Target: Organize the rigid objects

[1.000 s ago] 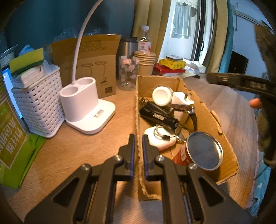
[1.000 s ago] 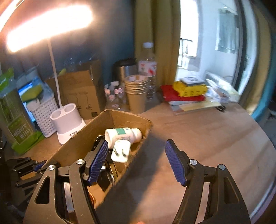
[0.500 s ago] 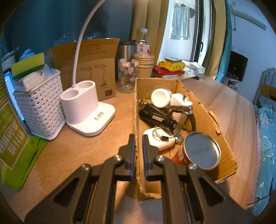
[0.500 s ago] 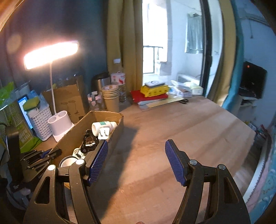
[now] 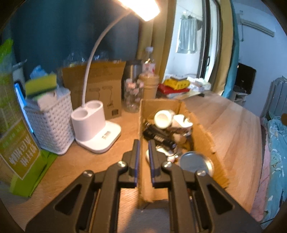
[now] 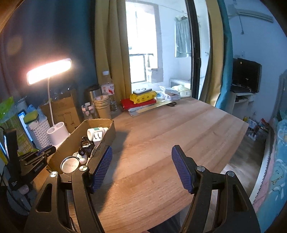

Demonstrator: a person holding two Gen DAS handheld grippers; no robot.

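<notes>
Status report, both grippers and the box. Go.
Left gripper shut on cardboard box wall. Right gripper open, empty, over bare table. Box full. Nothing in the way.

Left gripper (image 5: 143,157) pinched, right gripper (image 6: 141,168) spread wide.

The right claw (image 6: 141,168) now sits higher and farther back from the cardboard box (image 6: 71,141) than a second ago, so much more of the bench (image 6: 179,136) shows ahead of it. The left claw (image 5: 143,157) (clamped on the box's near left wall) tilts upward; its view now catches the lit lamp head (image 5: 141,7), and the right claw's dark frame no longer shows at its right edge.
</notes>
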